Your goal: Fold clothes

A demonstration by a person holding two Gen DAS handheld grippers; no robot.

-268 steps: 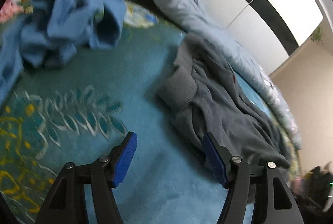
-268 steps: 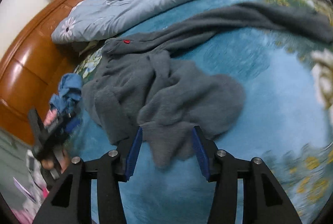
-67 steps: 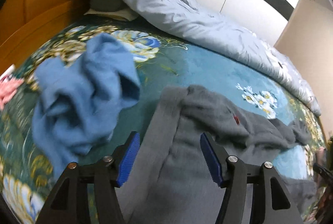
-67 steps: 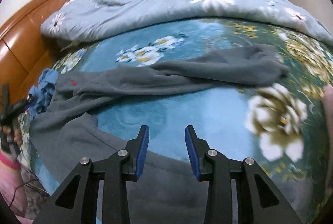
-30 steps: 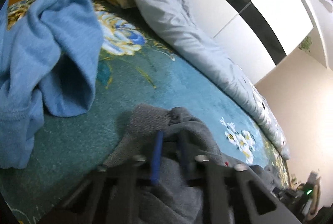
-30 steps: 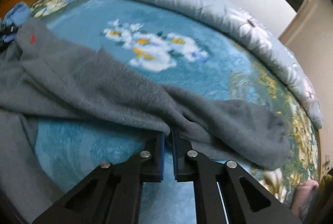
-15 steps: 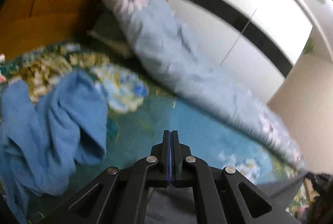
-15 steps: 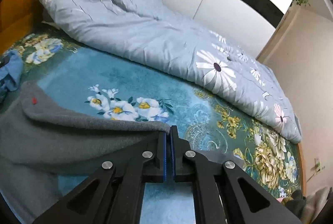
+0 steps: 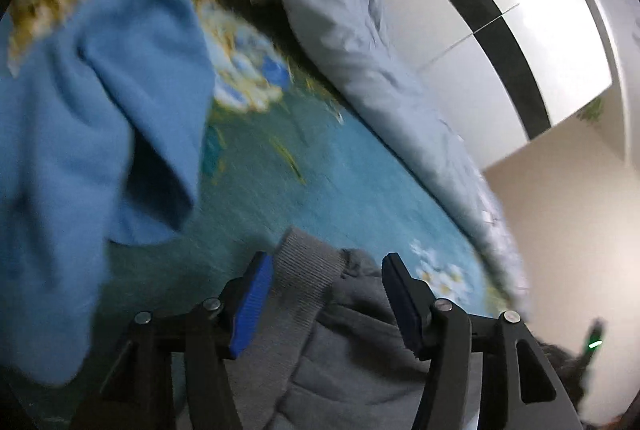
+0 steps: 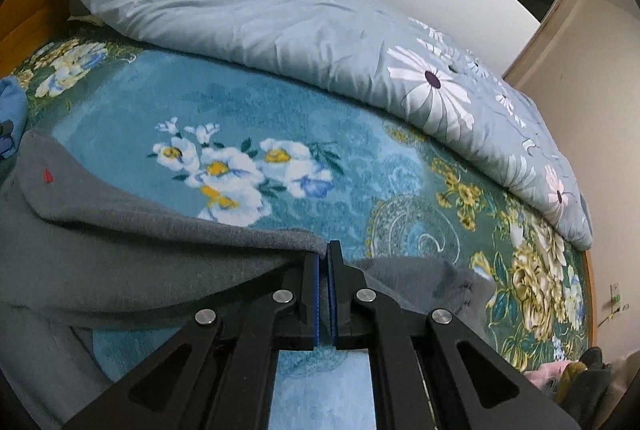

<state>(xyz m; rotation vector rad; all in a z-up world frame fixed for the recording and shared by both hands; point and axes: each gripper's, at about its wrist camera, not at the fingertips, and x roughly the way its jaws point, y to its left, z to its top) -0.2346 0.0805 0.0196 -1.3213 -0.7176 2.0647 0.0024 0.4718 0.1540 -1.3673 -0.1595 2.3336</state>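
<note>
A grey fleece garment (image 10: 120,262) lies on the teal flowered bedspread (image 10: 280,118). My right gripper (image 10: 325,254) is shut on the garment's upper edge and holds it lifted a little. In the left wrist view my left gripper (image 9: 326,278) is open, with the garment's ribbed grey cuff (image 9: 308,270) lying between its blue pads, untouched by either. A small red mark (image 10: 47,174) shows on the grey cloth near its left end.
A crumpled blue garment (image 9: 88,158) lies left of the grey one. A pale blue daisy-print duvet (image 10: 280,14) is heaped along the far side of the bed. A wooden headboard (image 10: 24,2) stands at the left, white wardrobe doors (image 9: 520,30) behind.
My left gripper was shut half a second ago and is now open, with the grey cuff lying between its fingers. My right gripper stays shut on the grey cloth.
</note>
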